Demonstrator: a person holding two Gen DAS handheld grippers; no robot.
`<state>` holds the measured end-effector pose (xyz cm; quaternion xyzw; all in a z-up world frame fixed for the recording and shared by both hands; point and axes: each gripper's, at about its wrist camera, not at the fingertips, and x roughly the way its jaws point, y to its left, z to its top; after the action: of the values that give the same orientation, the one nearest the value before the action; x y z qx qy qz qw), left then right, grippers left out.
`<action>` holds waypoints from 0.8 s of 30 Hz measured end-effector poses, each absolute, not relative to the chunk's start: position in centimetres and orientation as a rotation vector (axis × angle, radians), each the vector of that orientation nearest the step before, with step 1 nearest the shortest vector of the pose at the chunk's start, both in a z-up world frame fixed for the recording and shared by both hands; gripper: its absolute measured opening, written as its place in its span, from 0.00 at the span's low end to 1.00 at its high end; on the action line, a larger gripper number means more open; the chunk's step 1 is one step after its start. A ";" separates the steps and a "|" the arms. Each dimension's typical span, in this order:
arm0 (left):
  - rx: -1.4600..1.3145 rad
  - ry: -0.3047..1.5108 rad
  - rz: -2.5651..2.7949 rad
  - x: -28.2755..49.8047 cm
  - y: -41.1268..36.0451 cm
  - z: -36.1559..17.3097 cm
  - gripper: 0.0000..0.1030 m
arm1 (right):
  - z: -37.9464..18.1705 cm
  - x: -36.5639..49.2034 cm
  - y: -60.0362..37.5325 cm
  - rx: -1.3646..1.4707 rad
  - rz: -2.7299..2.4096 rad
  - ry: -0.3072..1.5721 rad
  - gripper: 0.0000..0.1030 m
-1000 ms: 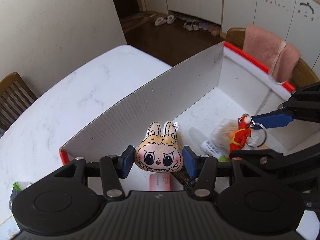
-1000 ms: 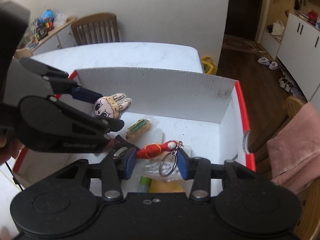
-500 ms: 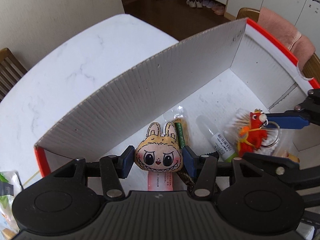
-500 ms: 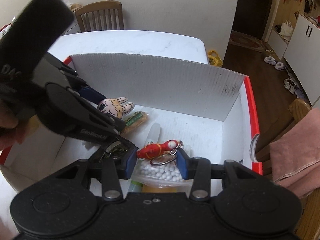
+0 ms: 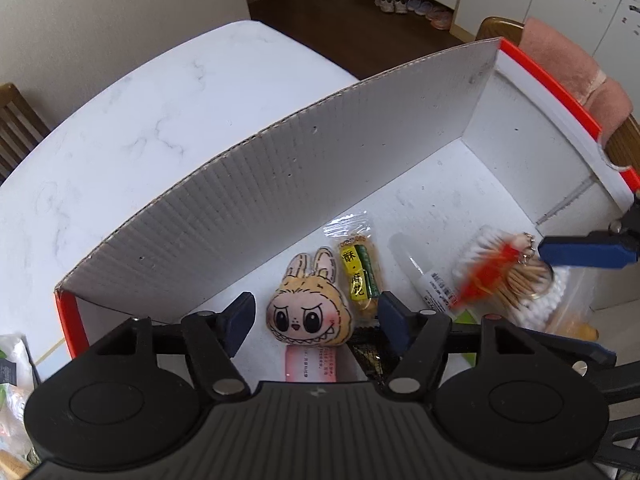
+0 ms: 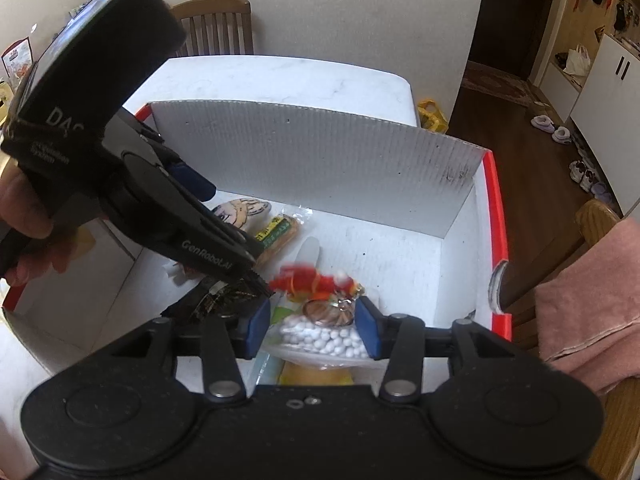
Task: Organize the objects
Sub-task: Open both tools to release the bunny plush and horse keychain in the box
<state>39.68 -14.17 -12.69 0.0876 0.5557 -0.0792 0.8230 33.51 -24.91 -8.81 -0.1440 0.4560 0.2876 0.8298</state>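
A white cardboard box with a red rim (image 5: 552,80) (image 6: 494,208) stands on the marble table. My left gripper (image 5: 312,312) is open over the box; the yellow bunny-eared plush head (image 5: 308,312) (image 6: 236,210) lies loose on the box floor between its fingers. My right gripper (image 6: 310,320) is open; the red figure keychain (image 6: 316,280) (image 5: 488,268) is blurred, dropping free onto a bag of cotton swabs (image 6: 324,340).
In the box lie a yellow snack bar (image 5: 358,270) (image 6: 278,236), a white tube (image 5: 420,276), a dark packet (image 6: 216,300). A pink towel (image 6: 584,320) hangs on a chair to the right. Packets (image 5: 12,364) lie outside the box's left corner.
Both grippers lowered into the box and opened. The plush now lies on the box floor, and the red keychain has left the right gripper's fingers and is falling.
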 end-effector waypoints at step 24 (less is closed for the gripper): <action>0.088 1.001 -0.236 32.6 -12.4 -6.2 0.65 | -5.6 30.9 -26.3 -0.212 0.587 0.915 0.50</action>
<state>32.56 -12.41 -6.25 0.0422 0.4788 -0.1127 0.8696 30.94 -26.27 -5.61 -0.1005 0.4345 0.2787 0.8506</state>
